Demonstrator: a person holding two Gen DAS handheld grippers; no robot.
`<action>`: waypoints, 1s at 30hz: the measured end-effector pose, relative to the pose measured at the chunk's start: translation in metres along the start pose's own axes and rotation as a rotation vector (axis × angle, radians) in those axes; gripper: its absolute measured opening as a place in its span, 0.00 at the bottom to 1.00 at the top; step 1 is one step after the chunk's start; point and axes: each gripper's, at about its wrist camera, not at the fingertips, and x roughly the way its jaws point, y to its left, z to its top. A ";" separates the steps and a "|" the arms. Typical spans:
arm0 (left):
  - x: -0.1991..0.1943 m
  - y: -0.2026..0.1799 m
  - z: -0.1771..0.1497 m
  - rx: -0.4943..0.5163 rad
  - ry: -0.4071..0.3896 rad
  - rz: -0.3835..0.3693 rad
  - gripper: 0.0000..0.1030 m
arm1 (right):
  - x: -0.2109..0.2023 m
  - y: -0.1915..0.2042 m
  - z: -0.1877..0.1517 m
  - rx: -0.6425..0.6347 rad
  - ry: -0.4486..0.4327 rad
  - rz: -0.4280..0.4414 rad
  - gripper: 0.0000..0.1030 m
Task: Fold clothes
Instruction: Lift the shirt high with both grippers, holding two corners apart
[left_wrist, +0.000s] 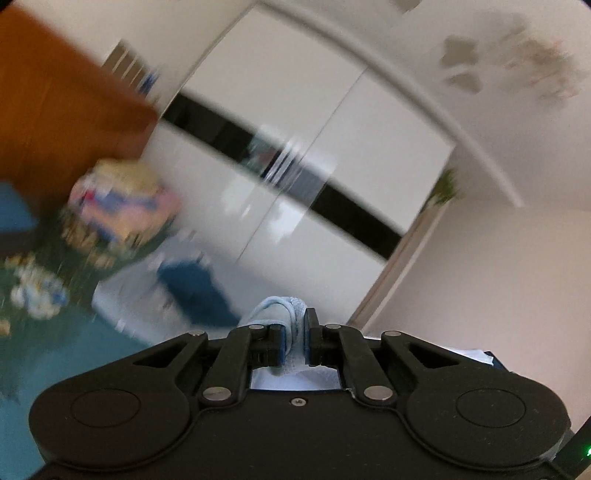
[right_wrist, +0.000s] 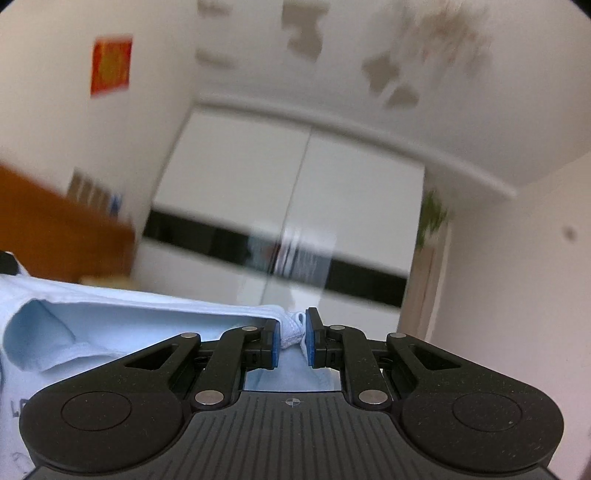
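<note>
A light blue garment (right_wrist: 110, 325) is held up in the air between both grippers. In the right wrist view its cloth stretches away to the left, and my right gripper (right_wrist: 291, 341) is shut on a seamed edge of it. My left gripper (left_wrist: 293, 343) is shut on another bunched edge of the same light blue garment (left_wrist: 275, 312), which pokes up between the blue pads. Both grippers point roughly level toward a white wardrobe. The rest of the garment hangs below, out of sight.
A white wardrobe (left_wrist: 295, 147) with a black band fills the far wall. At the left, a bed with a teal cover (left_wrist: 44, 354), a pile of colourful clothes (left_wrist: 122, 206), a white and blue item (left_wrist: 184, 291) and a brown headboard (left_wrist: 55, 110). Both views are motion-blurred.
</note>
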 end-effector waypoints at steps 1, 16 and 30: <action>0.017 0.010 -0.008 -0.016 0.030 0.020 0.07 | 0.015 0.005 -0.011 -0.001 0.040 0.005 0.11; 0.183 0.123 -0.074 -0.123 0.235 0.196 0.07 | 0.166 0.071 -0.169 0.016 0.404 0.038 0.11; 0.280 0.179 -0.085 -0.135 0.236 0.334 0.08 | 0.255 0.119 -0.219 -0.078 0.454 0.088 0.11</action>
